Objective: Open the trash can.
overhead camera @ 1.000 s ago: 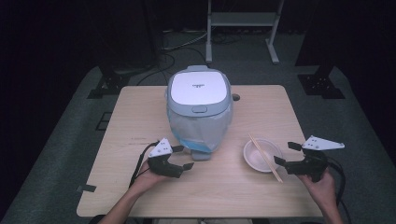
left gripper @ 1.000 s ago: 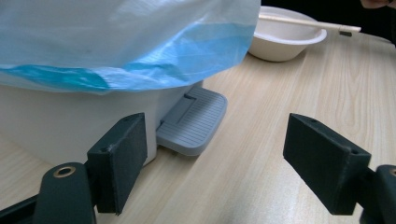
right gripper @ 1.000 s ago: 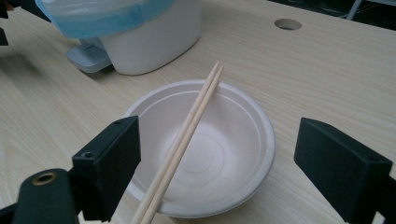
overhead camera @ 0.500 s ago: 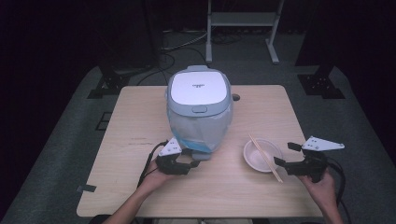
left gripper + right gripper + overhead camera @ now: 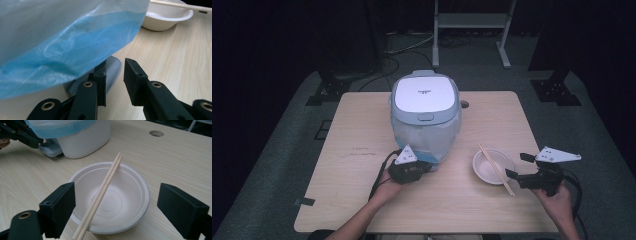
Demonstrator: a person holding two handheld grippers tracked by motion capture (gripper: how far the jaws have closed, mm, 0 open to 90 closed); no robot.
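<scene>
A rice cooker [image 5: 426,107] with a white lid stands mid-table, and a clear and blue plastic bag [image 5: 62,42] hangs around its body. My left gripper [image 5: 427,167] is low at the cooker's front foot. Its jaws have just been closing and stand a narrow gap apart [image 5: 115,68]. The edge of a grey ribbed tab [image 5: 113,67] at the cooker's base lies between them, and I see no pad pressing on it. My right gripper [image 5: 517,165] is wide open, with a white bowl [image 5: 125,195] in front of its jaws. A pair of chopsticks [image 5: 102,192] rests across the bowl.
A round cable hole [image 5: 464,104] is in the tabletop behind the cooker. A metal stand [image 5: 472,22] and cables are on the dark floor beyond the table. Bare wood lies at the table's left [image 5: 352,150] and along the front edge.
My left gripper has slid to the right, up to the cooker's base, and its jaws have narrowed. The right gripper, bowl and chopsticks are where they were.
</scene>
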